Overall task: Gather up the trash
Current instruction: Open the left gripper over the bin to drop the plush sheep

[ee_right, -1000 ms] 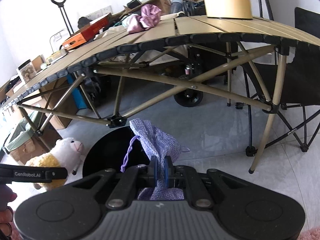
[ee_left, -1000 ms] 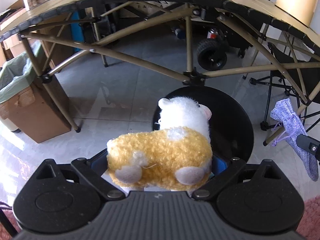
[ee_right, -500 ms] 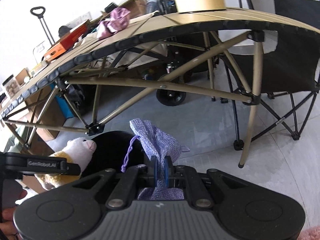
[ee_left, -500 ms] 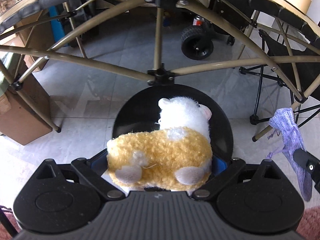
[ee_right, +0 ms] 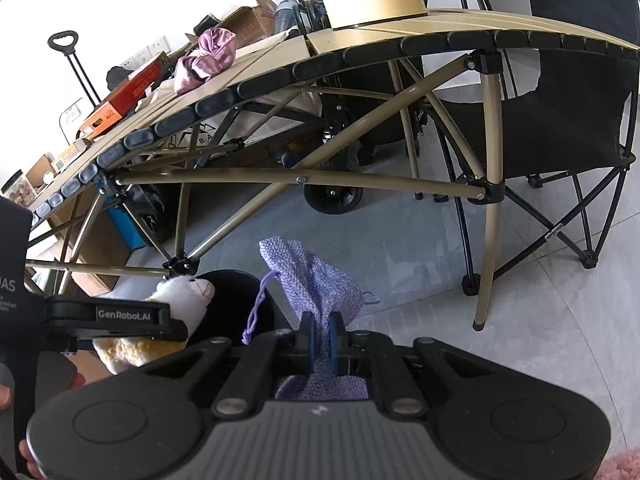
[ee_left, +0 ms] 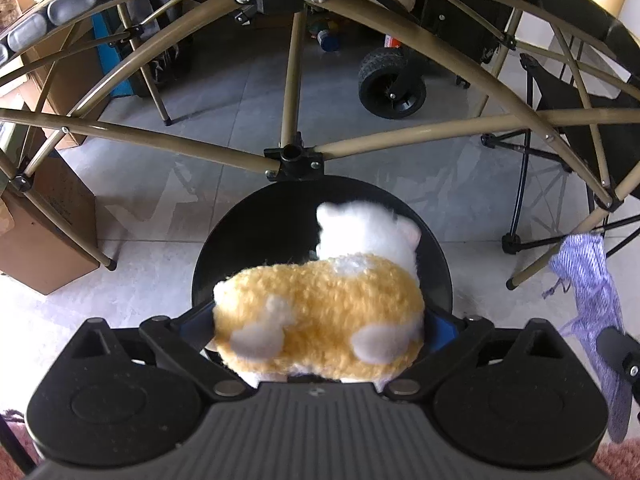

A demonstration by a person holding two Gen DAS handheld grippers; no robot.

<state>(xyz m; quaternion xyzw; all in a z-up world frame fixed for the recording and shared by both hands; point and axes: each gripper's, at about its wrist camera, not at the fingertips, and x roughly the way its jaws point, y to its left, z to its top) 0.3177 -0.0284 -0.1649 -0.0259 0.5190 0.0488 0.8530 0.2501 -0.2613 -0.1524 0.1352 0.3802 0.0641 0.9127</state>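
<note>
My left gripper [ee_left: 318, 322] tips steeply down over the round black bin [ee_left: 248, 232] under the folding table [ee_right: 360, 46]. Its jaws squeeze a fluffy toy sheep [ee_left: 320, 312], yellow body, white head, lying sideways with its head pointing far and right. My right gripper [ee_right: 320, 338], tipped down less, is pinched tight on a small purple knit bag [ee_right: 312, 276] standing up beside the bin.
</note>
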